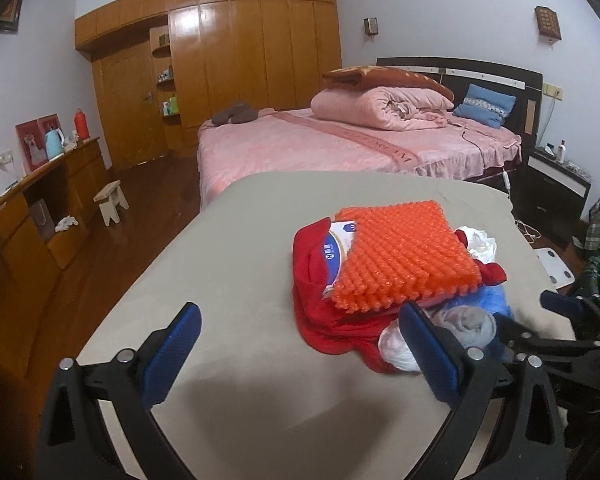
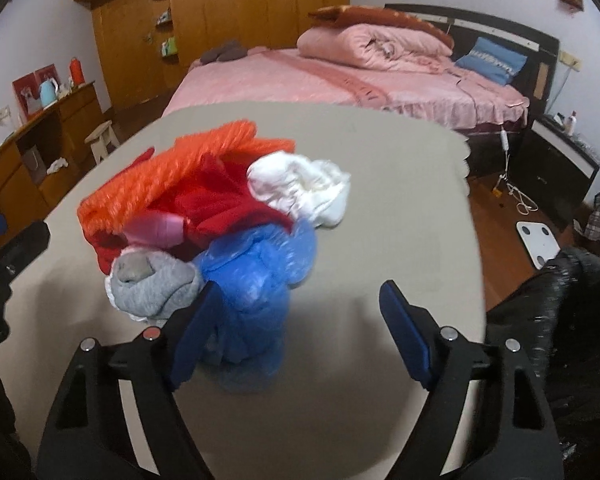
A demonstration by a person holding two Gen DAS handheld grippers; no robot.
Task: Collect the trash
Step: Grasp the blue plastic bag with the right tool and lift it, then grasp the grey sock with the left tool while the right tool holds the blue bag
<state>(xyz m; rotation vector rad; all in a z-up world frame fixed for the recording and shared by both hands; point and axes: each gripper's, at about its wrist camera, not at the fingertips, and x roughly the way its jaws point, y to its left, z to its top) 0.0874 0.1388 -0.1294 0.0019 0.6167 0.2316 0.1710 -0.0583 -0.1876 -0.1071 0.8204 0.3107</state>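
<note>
A: Two sets of tongs are hovering over a beige worktop (image 1: 228, 280) in a bedroom, a pink bed (image 1: 340, 148) lying behind it.

B: What is sitting on the worktop?

A: A heap is resting there: an orange bumpy mat (image 1: 404, 256) lying on a red cloth (image 1: 316, 320), with a white wad (image 2: 300, 188), a grey rolled sock (image 2: 152, 284) and a blue plastic bag (image 2: 256, 280) crowded at its near side.

B: And the tongs?

A: The left tongs (image 1: 300, 344) are standing spread wide, pinching nothing. The right tongs (image 2: 296, 328) are standing spread too, the blue bag lying just beside the left pad (image 2: 196, 332), nothing squeezed between them.
</note>
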